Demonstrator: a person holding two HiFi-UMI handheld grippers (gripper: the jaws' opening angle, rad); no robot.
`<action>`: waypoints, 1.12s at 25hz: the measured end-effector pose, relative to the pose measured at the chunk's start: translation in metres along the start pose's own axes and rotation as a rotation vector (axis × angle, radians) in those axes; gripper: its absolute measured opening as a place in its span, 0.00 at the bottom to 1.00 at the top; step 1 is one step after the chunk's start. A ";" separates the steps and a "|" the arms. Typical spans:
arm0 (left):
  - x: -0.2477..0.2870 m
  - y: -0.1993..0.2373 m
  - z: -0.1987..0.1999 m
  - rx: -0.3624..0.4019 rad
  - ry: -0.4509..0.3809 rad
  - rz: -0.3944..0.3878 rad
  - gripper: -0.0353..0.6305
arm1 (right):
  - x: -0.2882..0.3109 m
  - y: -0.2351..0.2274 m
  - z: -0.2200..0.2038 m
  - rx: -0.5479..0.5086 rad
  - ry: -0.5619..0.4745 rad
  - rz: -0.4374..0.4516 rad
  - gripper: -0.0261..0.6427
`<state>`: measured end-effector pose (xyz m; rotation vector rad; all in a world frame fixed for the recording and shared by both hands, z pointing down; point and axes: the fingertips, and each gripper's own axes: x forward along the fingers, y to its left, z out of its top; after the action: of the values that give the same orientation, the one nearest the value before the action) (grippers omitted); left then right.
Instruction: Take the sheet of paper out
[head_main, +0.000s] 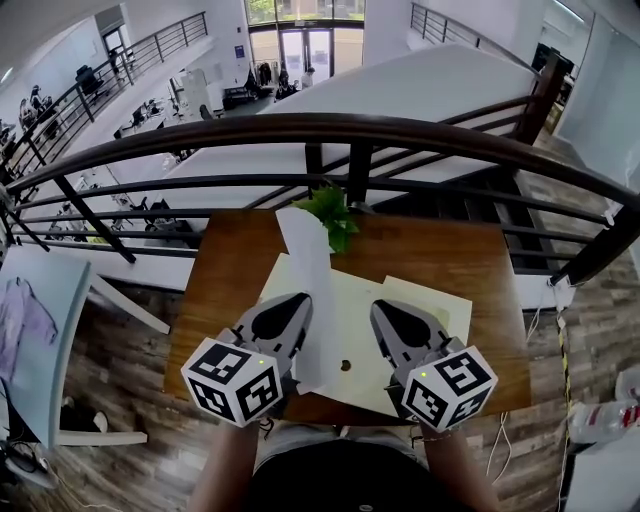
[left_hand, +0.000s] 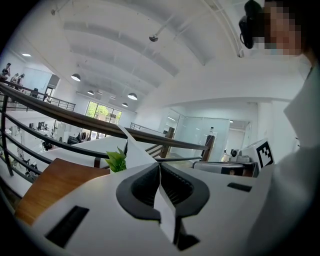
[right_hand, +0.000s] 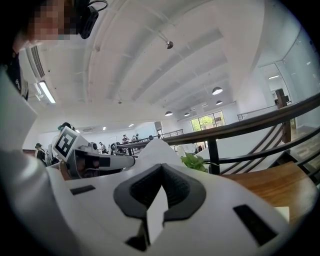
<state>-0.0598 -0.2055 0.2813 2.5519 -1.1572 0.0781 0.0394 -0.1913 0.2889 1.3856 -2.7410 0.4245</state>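
place: open-plan office, mezzanine level
evidence: railing (head_main: 330, 128) overlooking desks (head_main: 150, 108) below, glass doors (head_main: 305, 50), pendant lamps (left_hand: 132, 96)
counter (head_main: 230, 250): wood, against railing

No legible words, brands or numbers anywhere. Only black-and-white square marker patterns on the cubes of the left gripper (head_main: 300, 300) and right gripper (head_main: 380, 308); small blue wall sign (head_main: 240, 50), too distant to read.

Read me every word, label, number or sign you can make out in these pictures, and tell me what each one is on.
No readable text in any view.
On the cubes of the left tool and the right tool: black and white square patterns only, no letters or numbers.
On the far wall, a blue sign: too small to read.
On the sheet of paper: nothing printed where it shows.
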 end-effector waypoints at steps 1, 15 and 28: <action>-0.001 0.001 0.000 -0.003 -0.001 0.002 0.09 | 0.000 0.001 -0.001 -0.002 0.003 0.002 0.08; -0.006 0.004 -0.005 -0.024 0.012 0.028 0.09 | 0.003 0.009 -0.006 -0.035 0.047 0.024 0.08; -0.010 0.002 -0.007 -0.026 0.015 0.033 0.09 | 0.004 0.012 -0.011 -0.038 0.065 0.042 0.08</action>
<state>-0.0674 -0.1973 0.2871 2.5059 -1.1874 0.0893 0.0266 -0.1847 0.2975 1.2837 -2.7156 0.4098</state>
